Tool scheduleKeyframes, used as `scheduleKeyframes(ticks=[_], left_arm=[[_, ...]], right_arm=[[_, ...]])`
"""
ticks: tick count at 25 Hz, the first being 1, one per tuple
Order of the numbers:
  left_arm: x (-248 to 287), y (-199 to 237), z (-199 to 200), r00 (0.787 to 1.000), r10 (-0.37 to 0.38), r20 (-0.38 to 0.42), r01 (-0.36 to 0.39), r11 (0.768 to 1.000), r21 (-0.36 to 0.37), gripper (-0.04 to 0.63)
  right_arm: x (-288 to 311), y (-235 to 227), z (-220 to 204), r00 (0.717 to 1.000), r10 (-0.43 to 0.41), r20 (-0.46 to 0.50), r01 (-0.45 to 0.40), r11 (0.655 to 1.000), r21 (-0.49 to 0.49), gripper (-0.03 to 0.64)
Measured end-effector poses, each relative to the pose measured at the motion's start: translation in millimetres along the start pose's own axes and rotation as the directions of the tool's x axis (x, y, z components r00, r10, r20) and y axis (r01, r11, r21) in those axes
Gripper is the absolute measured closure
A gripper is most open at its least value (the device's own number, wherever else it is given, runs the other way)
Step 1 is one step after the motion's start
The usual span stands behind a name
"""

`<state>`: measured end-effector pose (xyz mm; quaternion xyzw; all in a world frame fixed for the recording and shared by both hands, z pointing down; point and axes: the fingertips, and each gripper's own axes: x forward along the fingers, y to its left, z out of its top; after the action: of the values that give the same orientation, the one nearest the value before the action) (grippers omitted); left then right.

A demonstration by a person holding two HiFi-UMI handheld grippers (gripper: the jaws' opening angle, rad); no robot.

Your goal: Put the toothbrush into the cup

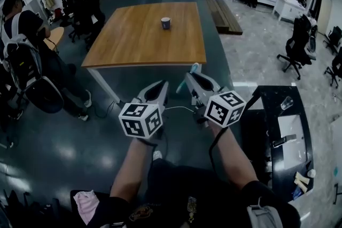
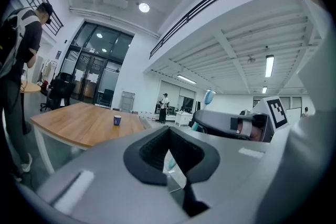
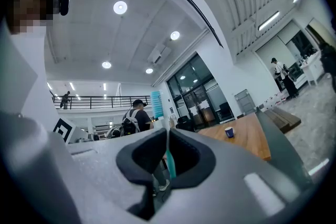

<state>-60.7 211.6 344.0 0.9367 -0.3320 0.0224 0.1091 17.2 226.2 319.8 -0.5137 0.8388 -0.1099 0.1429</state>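
Right claw (image 3: 168, 139) clamped on teal toothbrush (image 3: 157, 104), bristled head poking up above the jaws. Left claw (image 2: 169, 134) closed on nothing, jaws together, just beside the right. Both held over dark floor (image 1: 53, 141), short of wooden worktop (image 1: 133, 40). Blue cup (image 1: 166, 23) upright on worktop, well apart from toothbrush.

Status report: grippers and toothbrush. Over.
Left gripper jaws shut, empty. Right gripper shut on toothbrush. Cup upright on table, well ahead. Only open floor between.
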Motion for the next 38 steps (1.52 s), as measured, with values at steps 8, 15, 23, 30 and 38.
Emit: scheduleKeyframes(ticks=[8, 15, 23, 30, 38], left_arm=[[21, 50, 7, 0.999, -0.039, -0.021, 0.039, 0.999, -0.008, 0.589], [42, 110, 14, 0.994, -0.099, -0.046, 0.098, 0.995, -0.025, 0.589], [60, 182, 16, 0.982, -0.173, -0.081, 0.170, 0.984, -0.050, 0.588], [80, 219, 8, 0.974, -0.205, -0.098, 0.198, 0.977, -0.077, 0.589], [137, 244, -2, 0.977, -0.173, -0.127, 0.163, 0.983, -0.089, 0.589]], right_arm=[[46, -15, -1, 0.998, -0.061, 0.003, 0.061, 0.998, -0.006, 0.597], [105, -25, -18, 0.992, -0.122, -0.014, 0.122, 0.992, -0.003, 0.597], [173, -31, -35, 0.978, -0.208, -0.028, 0.207, 0.978, -0.007, 0.597], [201, -45, -50, 0.966, -0.253, -0.056, 0.253, 0.967, -0.022, 0.597], [238, -101, -52, 0.971, -0.228, -0.073, 0.229, 0.974, -0.006, 0.597]])
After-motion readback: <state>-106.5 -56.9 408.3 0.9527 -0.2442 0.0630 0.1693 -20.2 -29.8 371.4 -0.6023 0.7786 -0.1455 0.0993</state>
